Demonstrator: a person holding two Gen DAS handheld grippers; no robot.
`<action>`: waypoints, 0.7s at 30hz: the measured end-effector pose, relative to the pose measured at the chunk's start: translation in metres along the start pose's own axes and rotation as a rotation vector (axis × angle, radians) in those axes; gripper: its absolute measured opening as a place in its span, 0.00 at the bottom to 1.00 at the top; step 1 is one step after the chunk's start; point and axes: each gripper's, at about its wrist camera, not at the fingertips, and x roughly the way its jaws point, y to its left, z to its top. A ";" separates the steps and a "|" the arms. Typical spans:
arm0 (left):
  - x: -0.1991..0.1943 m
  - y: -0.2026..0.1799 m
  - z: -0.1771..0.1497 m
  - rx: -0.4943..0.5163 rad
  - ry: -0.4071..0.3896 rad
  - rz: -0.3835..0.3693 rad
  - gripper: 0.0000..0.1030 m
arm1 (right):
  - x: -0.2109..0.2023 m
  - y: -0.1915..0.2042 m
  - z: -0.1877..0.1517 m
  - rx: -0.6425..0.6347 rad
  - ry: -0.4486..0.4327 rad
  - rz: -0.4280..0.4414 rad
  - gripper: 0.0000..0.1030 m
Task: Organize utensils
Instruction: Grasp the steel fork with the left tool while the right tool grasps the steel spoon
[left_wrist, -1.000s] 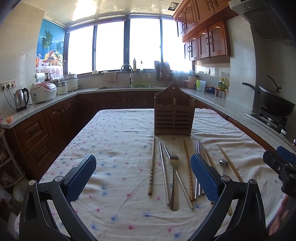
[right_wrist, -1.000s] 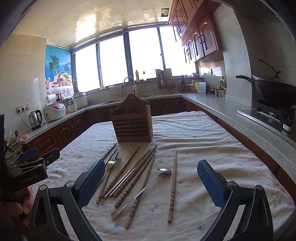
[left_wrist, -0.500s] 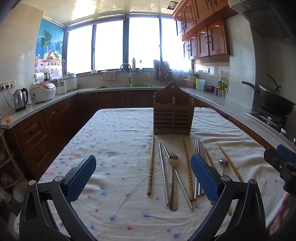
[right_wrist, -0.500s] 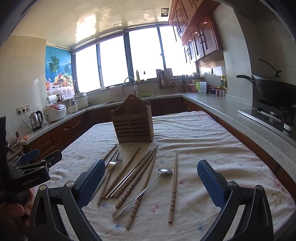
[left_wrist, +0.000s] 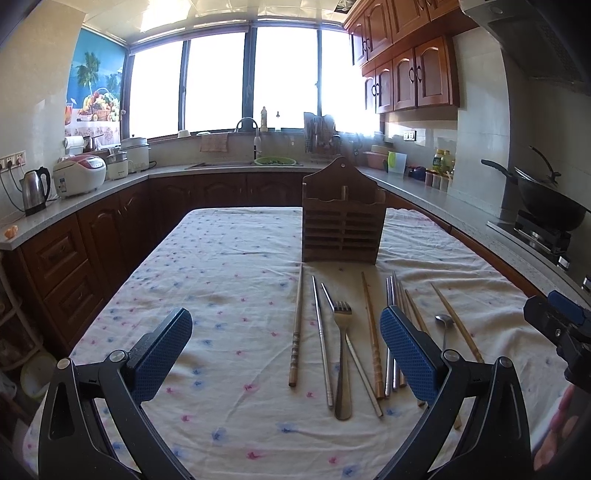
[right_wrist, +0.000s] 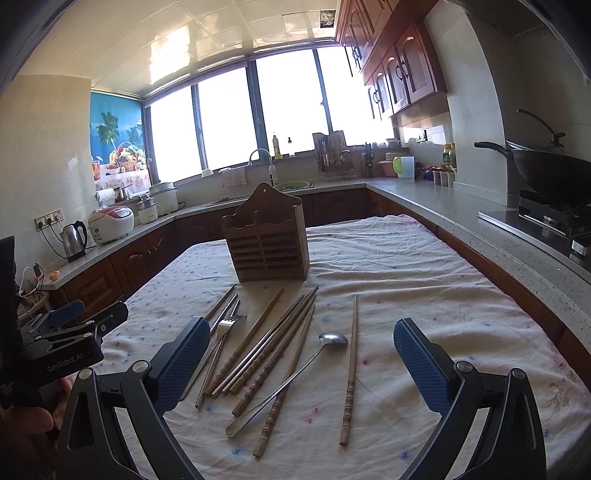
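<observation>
A wooden utensil holder stands upright mid-table on a flowered cloth. In front of it lie several wooden and steel chopsticks, a steel fork and a steel spoon. My left gripper hovers open above the near left of the row, holding nothing. My right gripper is open too, over the near ends of the chopsticks and spoon. Each gripper shows at the edge of the other's view: the right, the left.
The tablecloth covers the whole table. Counters ring the room: a kettle and rice cooker on the left, a sink at the back, a wok on a stove at the right. A hand holds the left gripper.
Both views have crept slightly forward and down toward the utensils. Nothing on the table has moved, and both grippers stay open.
</observation>
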 end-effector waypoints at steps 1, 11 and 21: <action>0.002 0.001 0.000 -0.004 0.008 -0.010 1.00 | 0.001 0.000 0.000 0.002 0.003 0.004 0.98; 0.033 -0.005 0.012 -0.002 0.106 -0.126 1.00 | 0.018 -0.016 0.006 0.075 0.078 0.084 0.97; 0.097 -0.010 0.016 -0.030 0.324 -0.281 0.66 | 0.070 -0.041 -0.002 0.237 0.305 0.176 0.59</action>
